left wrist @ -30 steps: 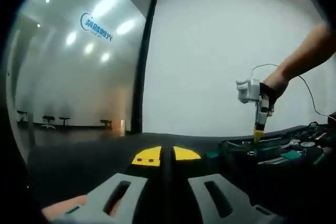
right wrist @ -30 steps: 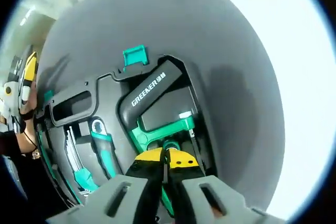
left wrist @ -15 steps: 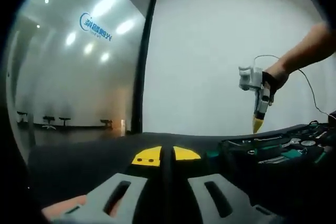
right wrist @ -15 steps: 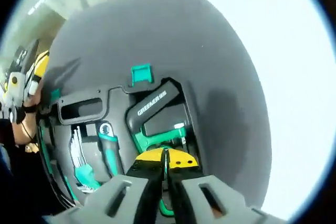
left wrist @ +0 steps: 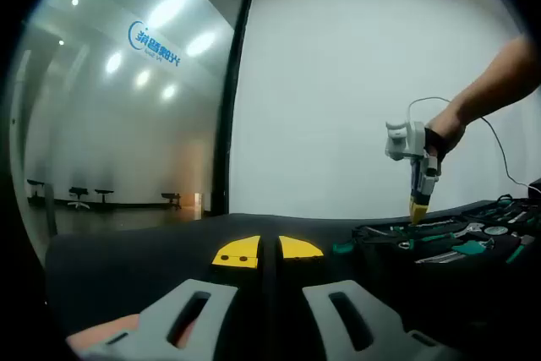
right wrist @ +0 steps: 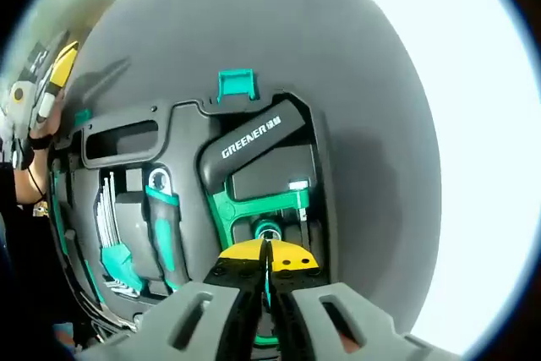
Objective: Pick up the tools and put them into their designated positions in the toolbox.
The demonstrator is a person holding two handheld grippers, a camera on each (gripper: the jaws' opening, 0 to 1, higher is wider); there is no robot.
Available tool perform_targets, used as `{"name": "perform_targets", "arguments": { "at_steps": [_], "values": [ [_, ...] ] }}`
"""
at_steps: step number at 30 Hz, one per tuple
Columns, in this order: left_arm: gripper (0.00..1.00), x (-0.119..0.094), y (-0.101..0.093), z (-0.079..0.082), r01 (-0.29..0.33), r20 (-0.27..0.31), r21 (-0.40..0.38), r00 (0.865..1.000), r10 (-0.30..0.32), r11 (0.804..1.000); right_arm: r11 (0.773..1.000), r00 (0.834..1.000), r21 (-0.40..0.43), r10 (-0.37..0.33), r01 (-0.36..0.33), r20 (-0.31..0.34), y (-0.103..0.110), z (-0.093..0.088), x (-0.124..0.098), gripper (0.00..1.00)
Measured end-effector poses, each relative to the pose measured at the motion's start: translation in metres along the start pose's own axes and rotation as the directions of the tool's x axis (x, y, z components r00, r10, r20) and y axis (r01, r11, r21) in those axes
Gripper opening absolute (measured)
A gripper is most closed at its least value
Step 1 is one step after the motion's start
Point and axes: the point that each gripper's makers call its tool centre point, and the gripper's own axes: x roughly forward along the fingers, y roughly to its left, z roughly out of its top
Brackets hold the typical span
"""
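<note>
Toolbox (left wrist: 439, 238) lies open on the dark desk (left wrist: 135, 268) at about 3 o'clock in the left gripper view, its tray of green-handled tools seen edge-on. The left claw (left wrist: 267, 251) sits at 6 o'clock, its yellow-tipped jaws pressed together with nothing between them, apparently parked low on the desk, well apart from the box. The right claw (left wrist: 418, 210) hangs tip-down just over the far edge of the box, held by a hand (left wrist: 439, 137) reaching in from 2 o'clock with a cable trailing behind. A glass partition (left wrist: 127, 90) and a white wall (left wrist: 338, 82) stand beyond; neither obstructs the work.

In the right gripper view the camera looks down into the toolbox (right wrist: 127, 137). The right claw (right wrist: 266, 257) has its jaws closed, or nearly so, directly above a green-framed tool (right wrist: 254, 209) seated in its moulded recess beneath a black handle marked GREENER (right wrist: 254, 137); whether the jaws touch it cannot be told. At 9 o'clock lie a set of hex keys (right wrist: 110, 226) and a green-handled wrench (right wrist: 161, 209), each in its own slot. A green latch (right wrist: 236, 84) sits at 12 o'clock. The recess walls crowd the tips closely.
</note>
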Motion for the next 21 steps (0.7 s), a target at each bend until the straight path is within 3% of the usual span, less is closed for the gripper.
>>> {"name": "perform_targets", "arguments": {
  "at_steps": [10, 15, 21],
  "values": [
    [0.1, -0.0007, -0.0009, 0.0003, 0.003, 0.002, 0.004, 1.0, -0.003, 1.0, 1.0, 1.0, 0.016, -0.003, 0.002, 0.022, -0.0042, 0.0019, 0.0008, 0.0],
    [0.1, -0.001, -0.0015, 0.0001, 0.005, 0.001, 0.002, 1.0, -0.005, 1.0, 0.999, 0.999, -0.006, -0.047, 0.047, 0.0, -0.0048, 0.0032, 0.0032, 0.0],
    [0.1, -0.0001, -0.0019, -0.0009, 0.007, -0.003, -0.001, 1.0, -0.007, 1.0, 0.999, 0.998, -0.019, -0.041, 0.041, -0.039, -0.0067, 0.0023, 0.0044, 0.0]
  ]
}}
